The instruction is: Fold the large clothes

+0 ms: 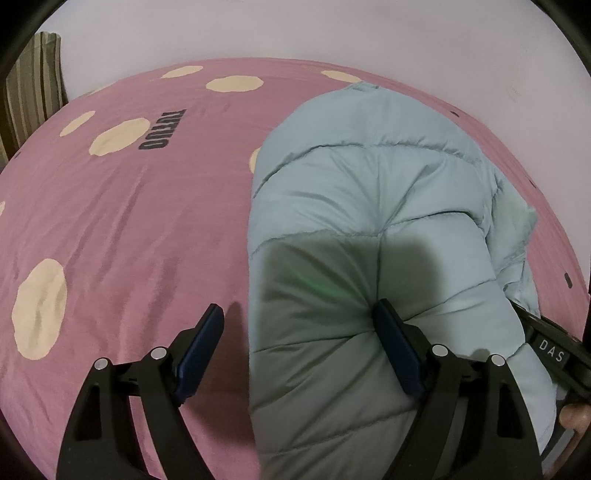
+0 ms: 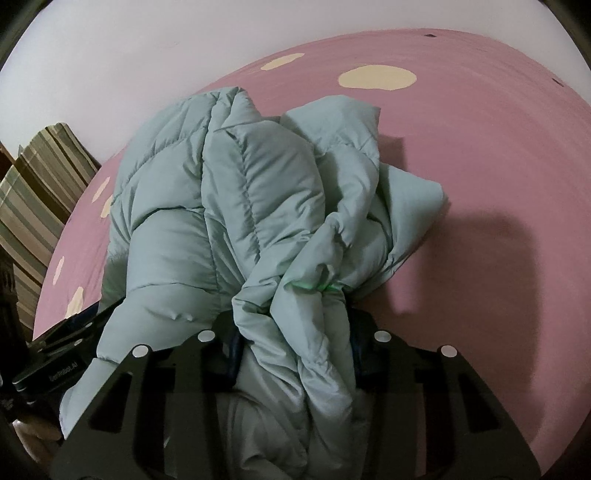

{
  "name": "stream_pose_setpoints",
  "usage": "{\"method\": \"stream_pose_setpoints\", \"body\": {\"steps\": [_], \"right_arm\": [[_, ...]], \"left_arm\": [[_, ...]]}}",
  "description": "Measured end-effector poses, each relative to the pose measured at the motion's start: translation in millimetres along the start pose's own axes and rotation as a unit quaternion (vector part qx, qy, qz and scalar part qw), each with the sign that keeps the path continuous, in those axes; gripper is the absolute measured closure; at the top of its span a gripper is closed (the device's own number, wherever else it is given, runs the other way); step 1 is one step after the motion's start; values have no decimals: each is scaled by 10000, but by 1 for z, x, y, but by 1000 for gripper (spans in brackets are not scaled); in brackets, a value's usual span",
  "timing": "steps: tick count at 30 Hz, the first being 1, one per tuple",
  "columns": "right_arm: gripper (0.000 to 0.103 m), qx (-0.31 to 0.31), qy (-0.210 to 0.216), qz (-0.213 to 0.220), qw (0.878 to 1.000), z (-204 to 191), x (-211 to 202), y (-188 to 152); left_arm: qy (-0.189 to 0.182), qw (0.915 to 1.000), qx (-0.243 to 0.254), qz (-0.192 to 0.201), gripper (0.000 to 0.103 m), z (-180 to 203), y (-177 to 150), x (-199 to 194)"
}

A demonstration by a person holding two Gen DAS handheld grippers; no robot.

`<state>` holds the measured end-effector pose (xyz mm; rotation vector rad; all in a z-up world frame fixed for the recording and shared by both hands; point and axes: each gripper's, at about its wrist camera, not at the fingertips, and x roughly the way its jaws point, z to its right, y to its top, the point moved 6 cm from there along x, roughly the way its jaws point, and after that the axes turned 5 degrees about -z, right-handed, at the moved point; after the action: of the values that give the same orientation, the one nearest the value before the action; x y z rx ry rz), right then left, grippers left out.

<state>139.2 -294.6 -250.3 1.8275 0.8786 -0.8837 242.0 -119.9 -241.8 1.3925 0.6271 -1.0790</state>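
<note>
A big pink bed cover (image 1: 110,229) with cream spots lies under both tongs and reaches far out past them. A pale wall (image 1: 332,33) stands beyond it, and striped cloth (image 2: 40,184) hangs off to the left of the right tongs.

The puffy light-blue coat (image 1: 369,192) is the thing to fold. It lies on the cover just ahead of both tongs, in one thick heap. Seen from the left tongs it looks bunched up lengthwise, with the smooth quilted back on top. Seen from the right tongs its near side is still a crumpled bundle with loose flaps sticking up. So I think the folding has only been started. The coat is not flat or tidy yet, and it still has to be smoothed and folded up small.

The left tongs (image 1: 301,350) stand wide open and hold nothing. One finger is over the pink cover and the other rests on the coat's edge.

The right tongs (image 2: 291,350) are squeezed on a thick bunch of the coat's cloth. The cloth fills the gap between the two fingers and spills over them.
</note>
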Motion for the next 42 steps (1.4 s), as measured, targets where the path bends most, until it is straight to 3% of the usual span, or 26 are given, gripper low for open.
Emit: {"method": "stream_pose_setpoints", "body": {"steps": [18, 42], "right_arm": [[63, -581, -420, -28, 9974, -48, 20, 10], [63, -767, -396, -64, 9963, -65, 31, 15]], "left_arm": [[120, 9994, -323, 57, 20, -47, 8, -1], [159, 9982, -566, 64, 20, -77, 13, -3]]}}
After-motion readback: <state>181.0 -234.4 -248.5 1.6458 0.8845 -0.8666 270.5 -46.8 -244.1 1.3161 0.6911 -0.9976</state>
